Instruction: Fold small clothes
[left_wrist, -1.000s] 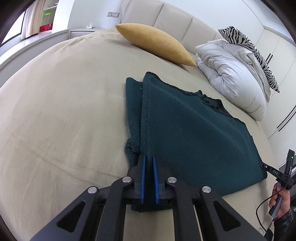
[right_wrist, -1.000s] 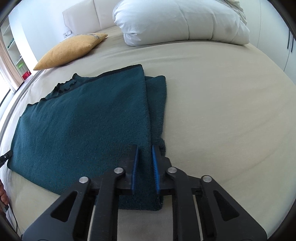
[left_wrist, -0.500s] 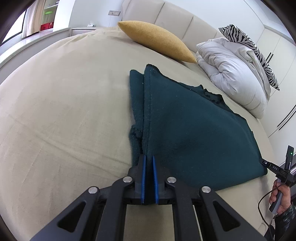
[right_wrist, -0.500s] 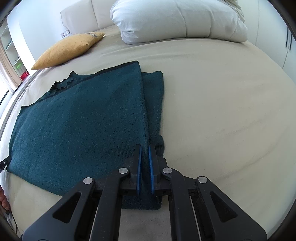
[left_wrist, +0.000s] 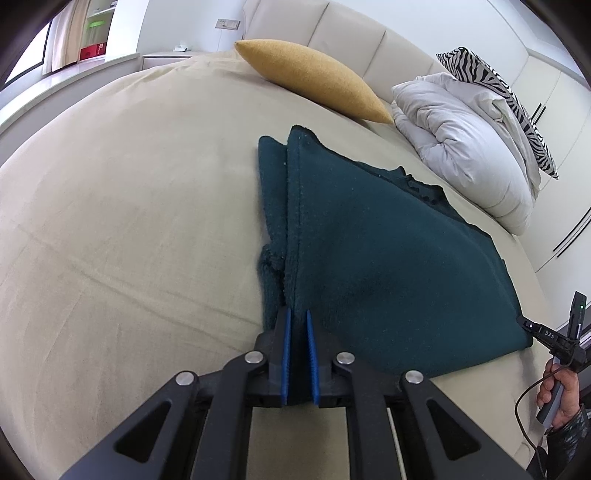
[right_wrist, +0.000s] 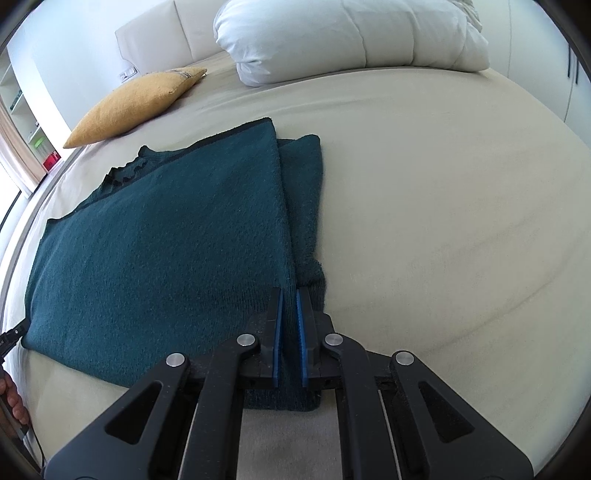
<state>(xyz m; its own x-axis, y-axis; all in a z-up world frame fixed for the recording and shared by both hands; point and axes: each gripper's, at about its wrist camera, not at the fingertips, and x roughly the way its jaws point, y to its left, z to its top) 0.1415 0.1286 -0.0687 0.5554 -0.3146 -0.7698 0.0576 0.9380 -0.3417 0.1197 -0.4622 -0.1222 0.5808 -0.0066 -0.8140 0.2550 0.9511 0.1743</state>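
Note:
A dark teal knitted garment (left_wrist: 388, 266) lies flat on the beige bed (left_wrist: 129, 221), with a narrow strip folded under along each side. My left gripper (left_wrist: 298, 312) grips the near corner of its left folded edge. The cloth sits between the blue pads, and the jaws are opening slightly. In the right wrist view the same garment (right_wrist: 166, 240) spreads to the left. My right gripper (right_wrist: 289, 291) is shut on the near corner of the right folded edge. A hand (left_wrist: 557, 391) holding the right gripper's handle shows at the left wrist view's right edge.
A mustard cushion (left_wrist: 314, 85) and a white duvet (left_wrist: 469, 147) with a zebra-print pillow (left_wrist: 498, 88) lie by the headboard. White wardrobe doors (left_wrist: 554, 122) stand to the right of the bed. Bare beige sheet (right_wrist: 443, 221) lies around the garment.
The right gripper's jaws narrowed onto the garment's edge, and the left jaws narrowed a little too. Both hands stayed near the same corners.

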